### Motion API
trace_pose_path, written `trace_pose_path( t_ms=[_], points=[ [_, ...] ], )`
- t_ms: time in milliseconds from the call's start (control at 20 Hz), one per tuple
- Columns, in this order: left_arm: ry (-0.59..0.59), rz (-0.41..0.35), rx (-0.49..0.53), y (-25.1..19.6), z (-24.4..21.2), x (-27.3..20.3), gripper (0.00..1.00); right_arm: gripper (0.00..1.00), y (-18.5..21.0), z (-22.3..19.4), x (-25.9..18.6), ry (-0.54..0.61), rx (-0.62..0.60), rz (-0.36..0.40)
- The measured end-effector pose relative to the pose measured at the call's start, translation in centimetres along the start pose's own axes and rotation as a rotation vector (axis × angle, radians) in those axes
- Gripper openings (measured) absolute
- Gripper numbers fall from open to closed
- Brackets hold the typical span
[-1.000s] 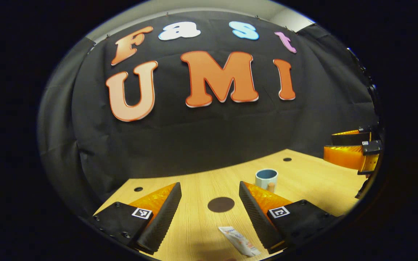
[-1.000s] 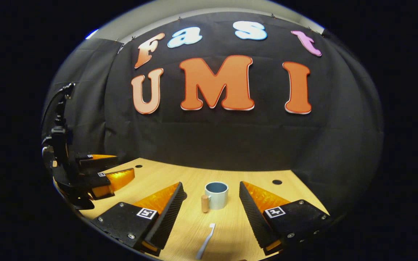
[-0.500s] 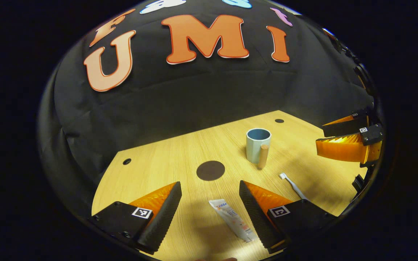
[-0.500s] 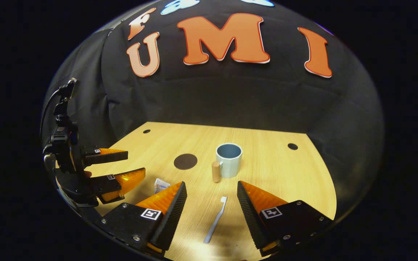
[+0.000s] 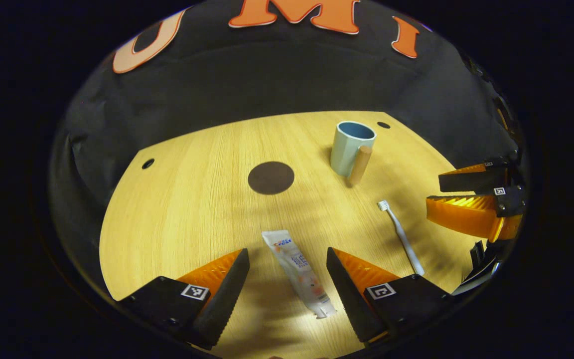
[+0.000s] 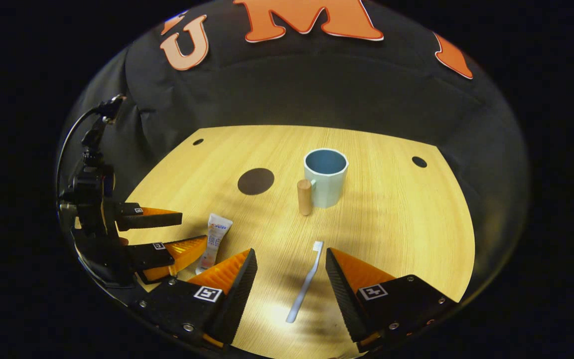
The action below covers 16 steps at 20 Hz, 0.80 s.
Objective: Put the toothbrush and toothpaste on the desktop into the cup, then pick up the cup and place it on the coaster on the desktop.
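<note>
Left claw [image 5: 287, 259] gapes wide over the white toothpaste tube [image 5: 297, 271] at lower centre; right claw [image 6: 289, 262] hangs open around the white toothbrush [image 6: 305, 281]. Pale blue wooden-handled cup [image 6: 325, 177] stands mid-bench beside the dark round coaster [image 6: 255, 181].

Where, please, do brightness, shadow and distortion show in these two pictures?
Left gripper view: a bright patch on the desktop by the toothpaste, whose far edge bows. Right gripper view: brightness and soft shadows around the toothbrush; the cup stays sharp.
</note>
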<state>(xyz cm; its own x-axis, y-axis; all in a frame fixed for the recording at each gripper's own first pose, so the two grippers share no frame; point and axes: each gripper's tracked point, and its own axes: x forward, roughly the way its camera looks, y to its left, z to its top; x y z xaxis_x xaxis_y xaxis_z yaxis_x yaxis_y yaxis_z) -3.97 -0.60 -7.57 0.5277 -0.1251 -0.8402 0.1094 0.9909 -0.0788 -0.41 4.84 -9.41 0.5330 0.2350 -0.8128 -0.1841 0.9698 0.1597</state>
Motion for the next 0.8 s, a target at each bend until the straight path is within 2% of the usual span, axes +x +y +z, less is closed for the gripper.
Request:
trace_pose_path(
  t_ms=[150,200,550,600,700,800],
  points=[
    [0.071,-0.014,-0.039,-0.1,-1.6,1.7,0.98,0.84,-0.3,0.1,0.2,0.053,0.026,0.003],
    [0.091,-0.013,-0.049,-0.1,-1.9,2.0,0.94,0.78,-0.4,-0.3,0.4,0.079,0.046,0.006],
    [0.267,-0.01,-0.116,-0.3,-5.1,3.7,0.92,0.73,-0.9,-4.9,4.4,0.26,0.069,-0.005],
    [0.285,-0.018,-0.129,-0.6,-5.0,3.7,0.92,0.62,-0.8,-5.5,4.8,0.279,0.077,-0.001],
    [0.324,-0.023,-0.133,-0.9,-5.3,3.4,0.82,0.58,-1.0,-6.1,5.3,0.31,0.076,-0.012],
    [0.342,-0.025,-0.137,-1.0,-4.6,3.4,0.78,0.55,-1.2,-6.9,5.5,0.341,0.068,-0.02]
  ],
)
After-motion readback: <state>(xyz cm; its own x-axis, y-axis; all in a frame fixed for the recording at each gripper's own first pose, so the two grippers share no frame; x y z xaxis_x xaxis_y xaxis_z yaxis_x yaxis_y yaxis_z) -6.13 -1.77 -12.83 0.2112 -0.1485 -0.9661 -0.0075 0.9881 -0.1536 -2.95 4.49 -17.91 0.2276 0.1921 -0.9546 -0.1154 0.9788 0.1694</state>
